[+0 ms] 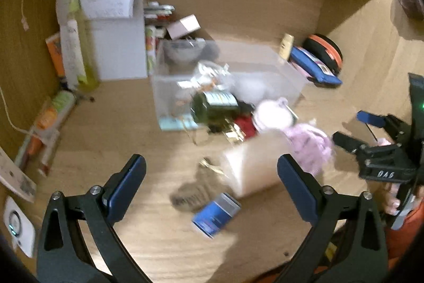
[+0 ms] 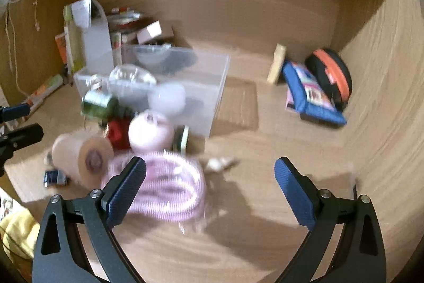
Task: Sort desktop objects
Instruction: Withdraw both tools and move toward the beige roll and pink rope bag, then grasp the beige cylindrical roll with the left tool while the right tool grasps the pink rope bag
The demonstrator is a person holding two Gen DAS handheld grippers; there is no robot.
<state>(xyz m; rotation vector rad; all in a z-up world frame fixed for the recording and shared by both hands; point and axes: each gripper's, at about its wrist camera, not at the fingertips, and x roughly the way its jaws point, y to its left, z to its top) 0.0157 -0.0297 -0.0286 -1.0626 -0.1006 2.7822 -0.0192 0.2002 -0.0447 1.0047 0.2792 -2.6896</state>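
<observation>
A clear plastic bin (image 1: 287, 70) (image 2: 212, 86) stands mid-desk with clutter piled at its front: a dark green bottle (image 1: 212, 110) (image 2: 96, 104), a red item (image 1: 245, 125) (image 2: 118, 133), a pink round thing (image 1: 273, 114) (image 2: 151, 133), a tan roll (image 1: 254, 163) (image 2: 79, 153), a pink coiled bundle (image 1: 311, 147) (image 2: 169, 190), a blue box (image 1: 216, 214) (image 2: 54, 177). My left gripper (image 1: 212, 174) is open and empty above the desk before the roll. My right gripper (image 2: 210, 177) is open and empty, its left finger over the pink bundle; it also shows in the left wrist view (image 1: 352, 129).
A white box (image 1: 116, 44) and books stand back left. A blue pouch (image 1: 315, 65) (image 2: 310, 97) and an orange-black round case (image 1: 326, 49) (image 2: 331, 73) lie back right. A white device (image 1: 18, 224) sits near left. Wooden walls enclose the desk.
</observation>
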